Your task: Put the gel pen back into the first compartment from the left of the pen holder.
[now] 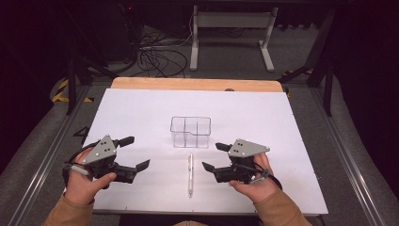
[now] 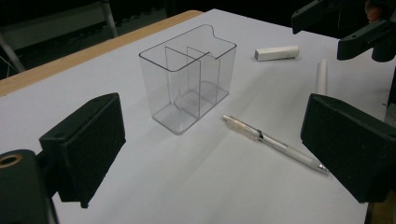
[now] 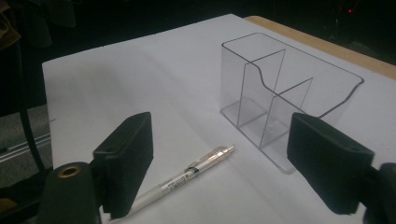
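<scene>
A: Item one, the tongs. State of each?

B: Left gripper (image 1: 134, 153): held in the person's left hand (image 1: 84, 181) at the near left of the white table (image 1: 141, 108). Jaws stand wide apart, nothing between the pads. In the left gripper view its own two black pads (image 2: 88, 140) frame open table surface. Right gripper (image 1: 215, 157): held in the right hand (image 1: 256, 181) at the near right. Jaws apart, pads pressing on nothing; the pen lies on the table ahead of them, not clamped.

A: Item two, the thing nearest them?

B: Pen (image 1: 190, 174): white barrel, clear upper section, metal tip. Lies flat on the table between the two grippers, lengthwise towards the person, apart from both. In the right gripper view the pen (image 3: 187, 179) runs from beside the left-hand jaw out towards the organiser.

A: Item three, further out?

B: Clear plastic organiser (image 1: 190, 132): upright, internal dividers making several compartments, all empty as far as can be told. It stands just beyond the far end of the pen, close to it but not touching.

A: Anything else on the surface?

B: In the left gripper view, a small white eraser (image 2: 277, 52) lies beyond the organiser, and a white stick-shaped item (image 2: 321, 77) beside it; what kind, cannot tell.

A: Surroundings?

B: Wooden edge (image 1: 197, 84) along the far side of the table; cables (image 1: 155, 56) on the floor behind it.
</scene>
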`<state>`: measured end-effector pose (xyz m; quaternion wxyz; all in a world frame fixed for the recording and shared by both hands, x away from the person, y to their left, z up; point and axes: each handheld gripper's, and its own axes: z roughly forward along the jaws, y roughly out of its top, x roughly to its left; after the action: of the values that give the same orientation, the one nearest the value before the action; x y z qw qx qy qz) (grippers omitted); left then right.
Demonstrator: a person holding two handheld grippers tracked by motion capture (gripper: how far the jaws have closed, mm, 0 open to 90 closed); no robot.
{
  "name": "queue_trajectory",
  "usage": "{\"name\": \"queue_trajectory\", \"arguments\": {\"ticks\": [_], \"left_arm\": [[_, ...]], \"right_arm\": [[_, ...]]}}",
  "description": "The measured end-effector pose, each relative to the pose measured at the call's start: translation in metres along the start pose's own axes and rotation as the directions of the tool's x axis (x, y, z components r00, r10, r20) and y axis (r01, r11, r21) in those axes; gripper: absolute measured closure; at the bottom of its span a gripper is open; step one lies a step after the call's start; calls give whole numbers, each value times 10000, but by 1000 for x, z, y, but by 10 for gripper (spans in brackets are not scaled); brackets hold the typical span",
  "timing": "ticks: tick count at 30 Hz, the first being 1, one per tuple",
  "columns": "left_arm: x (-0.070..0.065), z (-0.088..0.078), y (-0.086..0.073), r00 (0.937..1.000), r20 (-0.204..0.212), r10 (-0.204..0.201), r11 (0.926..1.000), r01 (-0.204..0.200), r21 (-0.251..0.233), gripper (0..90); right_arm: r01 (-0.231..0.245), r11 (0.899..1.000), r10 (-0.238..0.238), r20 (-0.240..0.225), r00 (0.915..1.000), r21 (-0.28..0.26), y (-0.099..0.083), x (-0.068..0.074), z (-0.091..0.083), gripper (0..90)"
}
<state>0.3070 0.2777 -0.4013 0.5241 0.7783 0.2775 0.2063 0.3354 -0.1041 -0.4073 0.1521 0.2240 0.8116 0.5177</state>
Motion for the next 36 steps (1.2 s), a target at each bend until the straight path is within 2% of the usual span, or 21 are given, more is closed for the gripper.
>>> {"name": "queue_trajectory", "arguments": {"ticks": [8, 12, 18, 23, 25, 30, 36], "left_arm": [[0, -1, -1, 10000, 6, -22, 10000, 22, 26, 72], [1, -2, -1, 10000, -67, -33, 10000, 33, 3, 71], [1, -4, -2, 9998, -79, -172, 9999, 172, 0, 71], [-1, -7, -4, 9995, -218, -206, 9998, 207, 31, 71], [-1, -9, -3, 9994, -305, -142, 9999, 142, -7, 72], [-3, -10, -4, 9992, -321, -228, 9997, 227, -34, 71], [-6, -13, -7, 9989, -430, -196, 9998, 199, 64, 72]], "right_arm": [[113, 9996, -112, -41, 9999, 258, 5, 5, 9, 245], [64, 9994, -65, 36, 10000, 337, 7, 5, 9, 306], [-187, 9995, 187, -23, 9998, 257, 8, 6, 11, 312], [-256, 9981, 252, 77, 9997, 556, 8, 11, 14, 319], [-364, 9972, 356, 139, 9993, 648, 9, 13, 14, 321], [-1175, 9903, 1148, 391, 9926, 742, 11, 19, 14, 328], [-1136, 9892, 1088, 556, 9925, 930, 12, 28, 18, 310]]}}
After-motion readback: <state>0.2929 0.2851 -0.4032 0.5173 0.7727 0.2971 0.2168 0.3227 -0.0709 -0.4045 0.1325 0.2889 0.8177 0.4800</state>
